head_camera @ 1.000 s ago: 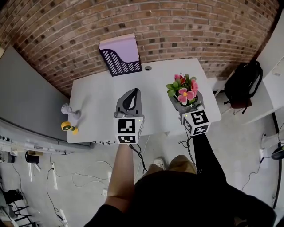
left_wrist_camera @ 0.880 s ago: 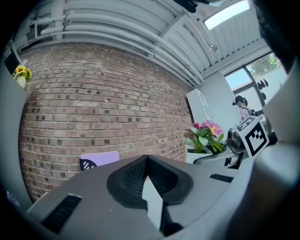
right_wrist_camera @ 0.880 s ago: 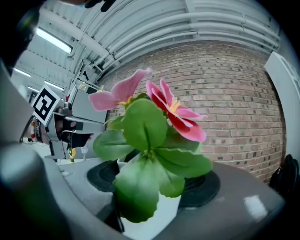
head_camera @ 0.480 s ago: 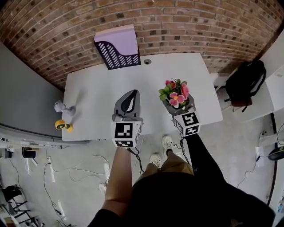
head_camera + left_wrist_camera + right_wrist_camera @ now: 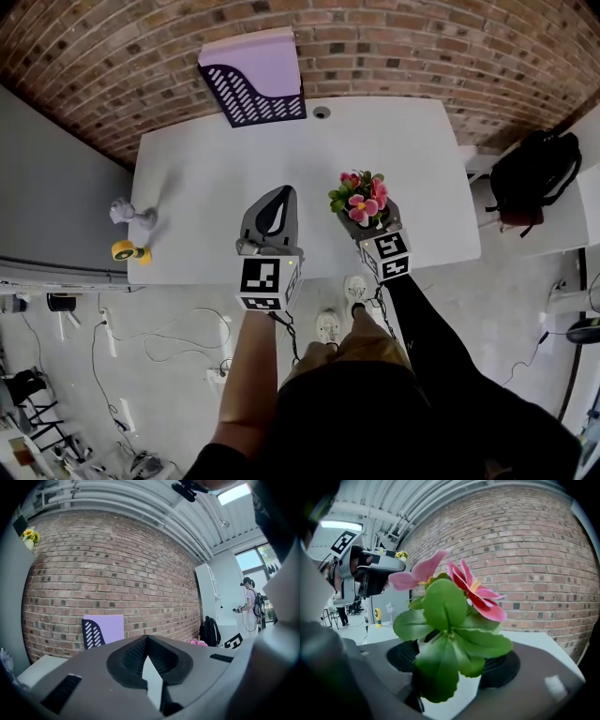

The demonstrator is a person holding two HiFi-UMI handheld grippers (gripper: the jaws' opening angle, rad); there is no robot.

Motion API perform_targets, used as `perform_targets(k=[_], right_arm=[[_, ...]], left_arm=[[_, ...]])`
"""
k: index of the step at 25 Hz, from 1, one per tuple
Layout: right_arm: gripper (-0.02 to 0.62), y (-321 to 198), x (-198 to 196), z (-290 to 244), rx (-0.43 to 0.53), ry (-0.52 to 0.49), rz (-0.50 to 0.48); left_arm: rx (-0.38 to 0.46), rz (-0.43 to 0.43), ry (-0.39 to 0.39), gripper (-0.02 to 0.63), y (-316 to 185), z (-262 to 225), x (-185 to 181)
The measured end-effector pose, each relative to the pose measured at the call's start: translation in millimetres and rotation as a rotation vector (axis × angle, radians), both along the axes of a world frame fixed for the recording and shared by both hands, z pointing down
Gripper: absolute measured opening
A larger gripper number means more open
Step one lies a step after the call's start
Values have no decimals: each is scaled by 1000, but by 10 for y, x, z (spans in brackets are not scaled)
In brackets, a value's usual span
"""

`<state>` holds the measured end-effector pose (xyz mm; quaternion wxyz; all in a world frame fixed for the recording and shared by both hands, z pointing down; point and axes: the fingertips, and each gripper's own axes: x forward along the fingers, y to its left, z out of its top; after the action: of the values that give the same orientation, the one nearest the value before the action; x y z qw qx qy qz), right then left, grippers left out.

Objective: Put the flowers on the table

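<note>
The right gripper point(image 5: 367, 223) pinches the white pot point(image 5: 457, 693) of the flowers point(image 5: 359, 195) over the table point(image 5: 206, 187), near its front edge. The left gripper point(image 5: 275, 199) hangs beside it, jaws pressed together on nothing. If the pot is let go this close to the edge, the top-heavy plant could tip or slide off.

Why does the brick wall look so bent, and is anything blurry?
Head view: the wide-angle lens bows the brick wall and the table edges. Right gripper view: the flowers crowd the frame, nearest leaves soft. Left gripper view: the left gripper looms large and blurred, the wall behind sharp.

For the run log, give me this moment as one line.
right gripper: shut on flowers | left gripper: shut, empty | flowers: over table, front part | release: not yet
</note>
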<state>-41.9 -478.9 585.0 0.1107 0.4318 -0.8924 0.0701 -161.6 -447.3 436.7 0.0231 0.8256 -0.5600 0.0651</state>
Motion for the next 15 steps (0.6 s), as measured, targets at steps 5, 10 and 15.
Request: perform_targets(k=[5, 10, 15], right_arm=[[344, -92, -43, 413, -74, 38, -25], [343, -166, -17, 762, -142, 70, -40], [344, -176, 4, 1001, -192, 86, -49]], left_arm=[[-24, -9, -3, 8, -92, 134, 0], [-52, -24, -5, 8, -198, 257, 10], [-73, -33, -11, 8, -271, 344, 38]])
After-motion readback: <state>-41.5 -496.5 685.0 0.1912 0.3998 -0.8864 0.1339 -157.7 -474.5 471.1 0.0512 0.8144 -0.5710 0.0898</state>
